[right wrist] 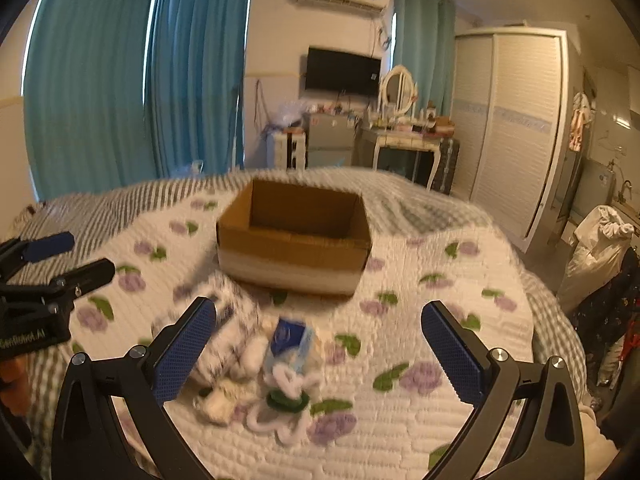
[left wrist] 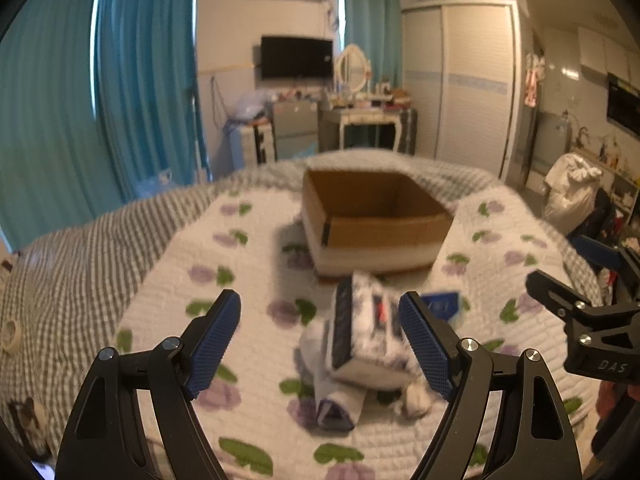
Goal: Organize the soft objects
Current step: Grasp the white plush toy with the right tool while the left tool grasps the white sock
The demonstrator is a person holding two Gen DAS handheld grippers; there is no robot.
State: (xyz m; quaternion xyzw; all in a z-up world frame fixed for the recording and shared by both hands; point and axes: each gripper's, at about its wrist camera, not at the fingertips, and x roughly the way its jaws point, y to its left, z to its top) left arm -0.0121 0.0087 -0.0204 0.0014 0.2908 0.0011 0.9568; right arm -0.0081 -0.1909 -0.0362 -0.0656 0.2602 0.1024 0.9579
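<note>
An open cardboard box (left wrist: 372,220) stands on the floral quilt (left wrist: 256,320); it also shows in the right wrist view (right wrist: 294,236). My left gripper (left wrist: 320,340) is open, hovering over a white and dark patterned soft bundle (left wrist: 364,344), which lies just inside its right finger. A small blue packet (left wrist: 442,304) lies beyond that finger. My right gripper (right wrist: 320,352) is open above the blue packet (right wrist: 290,340), a white pipe-cleaner flower with a green centre (right wrist: 286,398), and the patterned bundle (right wrist: 224,328) by its left finger. Both views are blurred.
The quilt lies on a grey checked bedspread (left wrist: 80,264). A roll of tape (left wrist: 10,334) sits at the bed's left edge. Each gripper shows in the other's view: the right one (left wrist: 580,320), the left one (right wrist: 44,280). Teal curtains, a dresser and a wardrobe stand beyond the bed.
</note>
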